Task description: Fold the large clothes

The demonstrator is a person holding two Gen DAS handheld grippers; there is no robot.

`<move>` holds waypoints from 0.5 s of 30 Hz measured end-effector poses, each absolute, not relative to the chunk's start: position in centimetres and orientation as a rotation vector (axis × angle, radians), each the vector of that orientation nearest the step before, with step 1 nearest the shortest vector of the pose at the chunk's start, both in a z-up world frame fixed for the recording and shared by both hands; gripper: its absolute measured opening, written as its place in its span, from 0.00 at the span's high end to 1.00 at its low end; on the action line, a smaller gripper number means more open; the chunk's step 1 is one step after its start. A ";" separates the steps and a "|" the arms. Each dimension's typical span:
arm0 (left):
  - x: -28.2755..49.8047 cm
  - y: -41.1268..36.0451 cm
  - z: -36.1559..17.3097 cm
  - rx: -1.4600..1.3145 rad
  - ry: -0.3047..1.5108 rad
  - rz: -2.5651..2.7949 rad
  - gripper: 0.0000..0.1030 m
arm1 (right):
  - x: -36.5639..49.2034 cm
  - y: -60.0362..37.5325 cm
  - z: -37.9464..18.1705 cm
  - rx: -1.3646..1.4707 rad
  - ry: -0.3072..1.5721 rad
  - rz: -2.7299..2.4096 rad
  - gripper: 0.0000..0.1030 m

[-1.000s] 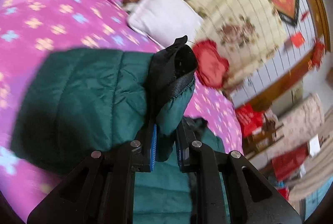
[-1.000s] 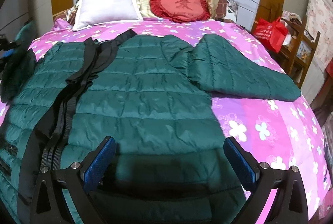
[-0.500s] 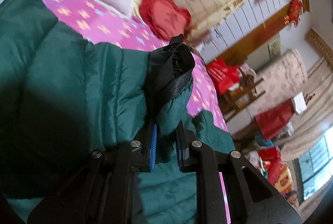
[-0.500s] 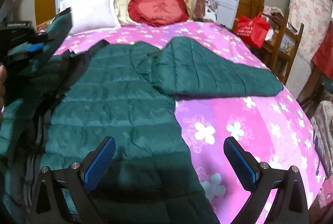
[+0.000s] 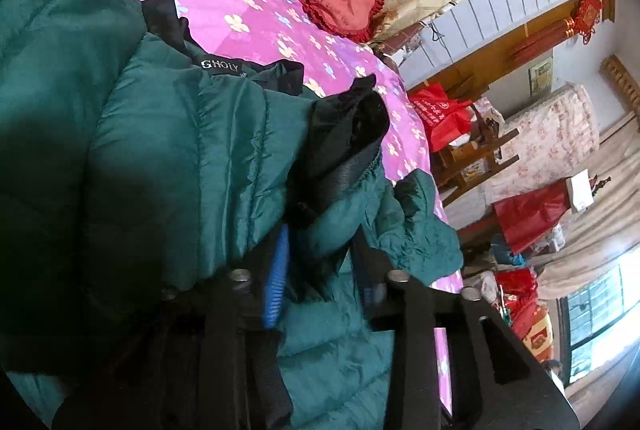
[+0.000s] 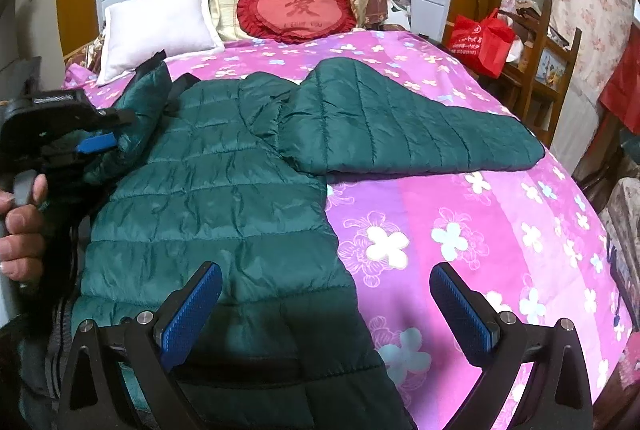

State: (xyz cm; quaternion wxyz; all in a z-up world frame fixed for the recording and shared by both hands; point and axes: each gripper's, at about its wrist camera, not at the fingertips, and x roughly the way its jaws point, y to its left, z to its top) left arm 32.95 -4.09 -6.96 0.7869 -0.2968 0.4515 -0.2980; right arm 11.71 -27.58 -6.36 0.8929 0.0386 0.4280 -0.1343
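A dark green quilted jacket (image 6: 224,190) lies on the pink flowered bed (image 6: 500,230), its right sleeve (image 6: 408,122) spread out toward the right. My left gripper (image 5: 320,262) has its jaws a little apart around the green left sleeve cuff (image 5: 344,170) with its black lining, which stands between the blue pads. It also shows in the right wrist view (image 6: 96,144), held over the jacket's left side. My right gripper (image 6: 326,310) is wide open and empty above the jacket's lower hem.
A white pillow (image 6: 156,26) and a red heart cushion (image 6: 298,10) lean at the headboard. A red bag (image 6: 480,42) sits on a wooden chair right of the bed. More red bags (image 5: 524,218) stand by the window.
My left gripper has carried the sleeve cuff over the jacket body toward the right, and its jaws have opened a little. My right gripper has shifted right and stayed open.
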 end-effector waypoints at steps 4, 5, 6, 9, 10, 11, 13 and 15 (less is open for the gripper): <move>31.3 -2.2 -6.1 -0.579 0.944 -0.631 0.48 | 12.0 -27.8 -6.5 0.108 0.889 -0.285 0.00; 31.0 -1.5 -5.9 -0.560 0.937 -0.614 0.46 | 12.1 -27.7 -6.6 0.115 0.887 -0.285 0.00; 30.6 -0.5 -5.7 -0.553 0.929 -0.605 0.46 | 12.2 -27.7 -6.6 0.130 0.886 -0.275 0.00; 29.7 2.5 -5.2 -0.540 0.904 -0.547 0.46 | 13.3 -27.3 -6.4 0.149 0.873 -0.257 0.00; 29.3 3.8 -4.9 -0.537 0.892 -0.516 0.46 | 14.0 -26.9 -6.1 0.143 0.869 -0.252 0.00; 28.9 5.0 -4.5 -0.540 0.880 -0.489 0.46 | 14.6 -26.6 -5.8 0.139 0.864 -0.242 0.00; 28.1 7.2 -3.8 -0.530 0.837 -0.452 0.46 | 16.5 -25.7 -5.1 0.143 0.850 -0.205 0.00; 27.4 9.4 -3.4 -0.518 0.790 -0.377 0.41 | 19.2 -24.7 -4.8 0.145 0.846 -0.176 0.00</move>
